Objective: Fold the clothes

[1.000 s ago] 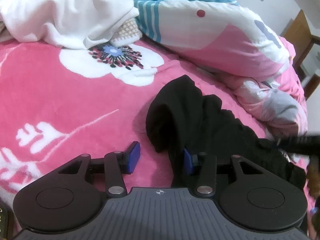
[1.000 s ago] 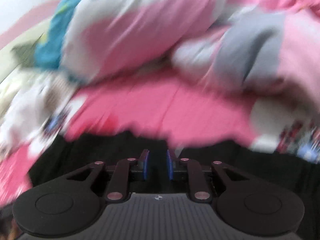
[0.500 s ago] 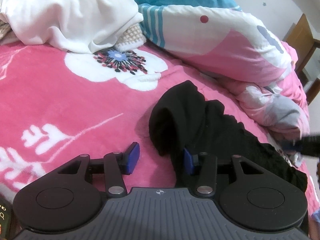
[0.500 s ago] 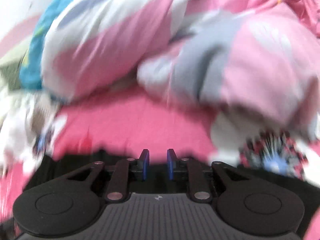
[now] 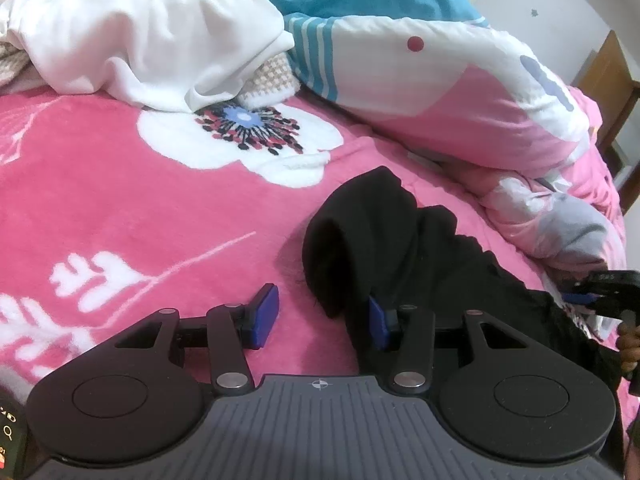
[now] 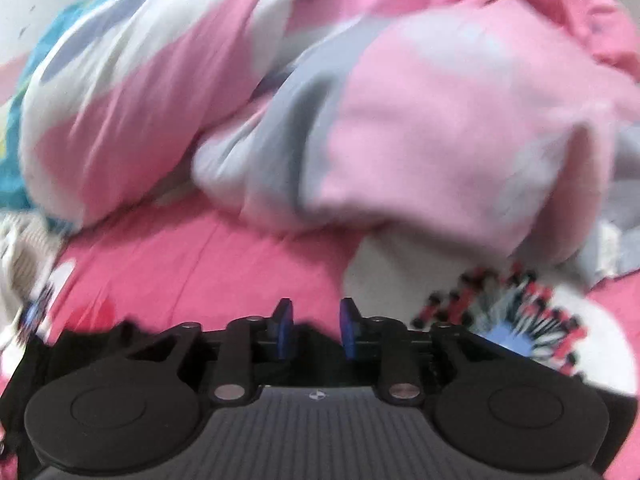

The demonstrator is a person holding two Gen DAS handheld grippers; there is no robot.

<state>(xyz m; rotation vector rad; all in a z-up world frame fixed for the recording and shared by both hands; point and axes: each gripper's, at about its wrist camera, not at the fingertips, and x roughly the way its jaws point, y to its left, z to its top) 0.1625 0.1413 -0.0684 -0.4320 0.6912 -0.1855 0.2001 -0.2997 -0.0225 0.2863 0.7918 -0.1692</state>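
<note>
Right tool (image 6: 315,328) opening, black garment (image 6: 72,352) beneath

Both cameras sit just behind their own gripper and look forward and down along its fingers, close over the bed (image 5: 120,200). The left wrist view faces across the bed, with the left gripper (image 5: 318,320) at 6 o'clock, a white cloth (image 5: 152,36) at 11 and the quilt (image 5: 460,92) at 1 to 2. The right wrist view, blurred, faces the quilt (image 6: 400,120) at 12, nearer to it, with the right gripper (image 6: 315,330) at 6. Both views share the quilt, the pink bed and the black garment (image 5: 400,240); the right gripper (image 5: 600,292) shows at 3 to 4 in the left view.
</note>
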